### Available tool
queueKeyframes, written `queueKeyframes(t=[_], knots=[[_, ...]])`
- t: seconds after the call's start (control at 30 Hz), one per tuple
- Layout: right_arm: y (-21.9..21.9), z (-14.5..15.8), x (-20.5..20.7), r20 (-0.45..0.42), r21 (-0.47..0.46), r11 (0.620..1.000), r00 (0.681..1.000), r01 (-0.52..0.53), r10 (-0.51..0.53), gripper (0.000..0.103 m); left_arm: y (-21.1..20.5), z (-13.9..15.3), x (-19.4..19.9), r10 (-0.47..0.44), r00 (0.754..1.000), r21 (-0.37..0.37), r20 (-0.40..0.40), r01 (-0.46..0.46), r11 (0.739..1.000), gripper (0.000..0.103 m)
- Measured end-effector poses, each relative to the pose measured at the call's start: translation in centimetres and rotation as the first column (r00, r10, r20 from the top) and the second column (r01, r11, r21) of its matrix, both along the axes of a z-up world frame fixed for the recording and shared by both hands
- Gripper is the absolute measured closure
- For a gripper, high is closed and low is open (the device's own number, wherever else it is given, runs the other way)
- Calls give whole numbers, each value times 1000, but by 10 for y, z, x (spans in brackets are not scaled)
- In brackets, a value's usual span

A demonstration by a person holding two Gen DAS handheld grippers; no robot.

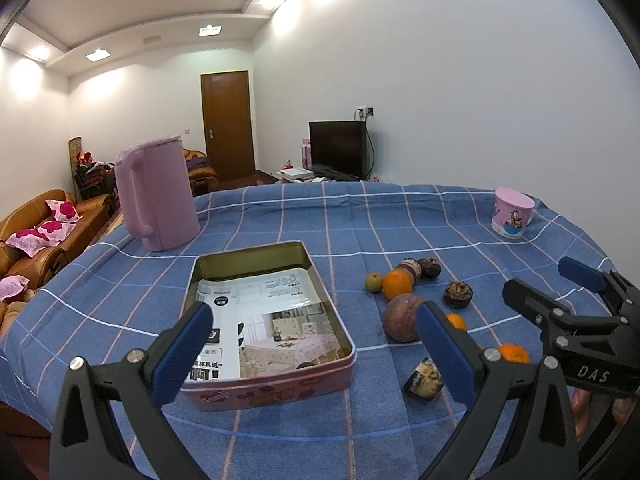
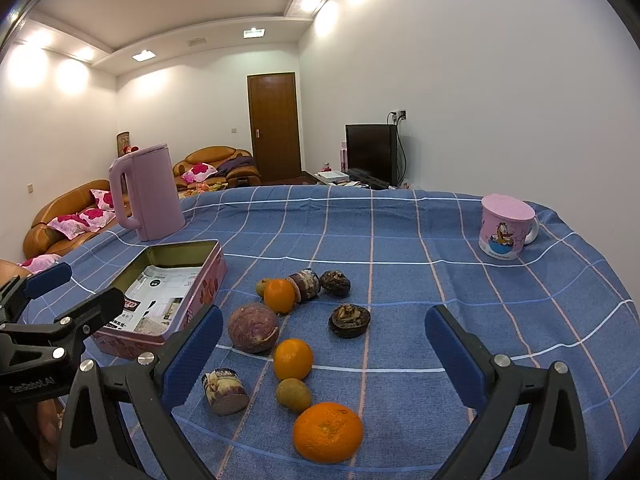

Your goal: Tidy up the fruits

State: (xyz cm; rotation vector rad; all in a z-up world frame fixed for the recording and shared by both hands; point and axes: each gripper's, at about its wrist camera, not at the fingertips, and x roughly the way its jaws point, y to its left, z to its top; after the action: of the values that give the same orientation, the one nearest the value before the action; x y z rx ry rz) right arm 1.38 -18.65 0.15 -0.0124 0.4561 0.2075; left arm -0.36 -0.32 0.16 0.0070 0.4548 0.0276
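My left gripper [image 1: 316,348] hangs with its jaws spread wide and nothing between them, hovering over the near end of the pink tin [image 1: 276,390], which sits open on the blue checked cloth [image 1: 280,216] with a printed leaflet [image 1: 276,320] lying flat inside. The fruit lies to the right of that tin, apart from my left fingers.

My right gripper [image 2: 324,344] is also wide open and empty, held above the near part of the fruit cluster. Nearest to it is a large orange [image 2: 328,432], with a small brownish-green fruit [image 2: 293,394] just beyond and touching or nearly touching it. A second orange [image 2: 293,359] sits a little farther. To the left, close to my left-hand finger, is a cut purple piece [image 2: 225,390], and beyond it a round purplish fruit [image 2: 253,327]. Farther still lie a third orange [image 2: 279,295], another cut purple piece [image 2: 306,284] and two dark mangosteen-like fruits [image 2: 349,320]. The tin stands left of the cluster.

A pink kettle [image 2: 146,196] stands far left and a pink cartoon mug [image 2: 505,226] far right.
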Motion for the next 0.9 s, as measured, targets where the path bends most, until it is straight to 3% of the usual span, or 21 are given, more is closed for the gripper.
queueKeyframes(t=[0.57, 0.9], knots=[[0, -3, 1, -8, 6, 1000, 1000, -8, 8, 1, 0, 0, -1, -8, 1000, 2, -6, 8, 1000, 0], [-12, -10, -5, 10, -21, 1000, 1000, 13, -13, 1, -11, -14, -1, -38, 999, 9, -22, 38, 999, 0]])
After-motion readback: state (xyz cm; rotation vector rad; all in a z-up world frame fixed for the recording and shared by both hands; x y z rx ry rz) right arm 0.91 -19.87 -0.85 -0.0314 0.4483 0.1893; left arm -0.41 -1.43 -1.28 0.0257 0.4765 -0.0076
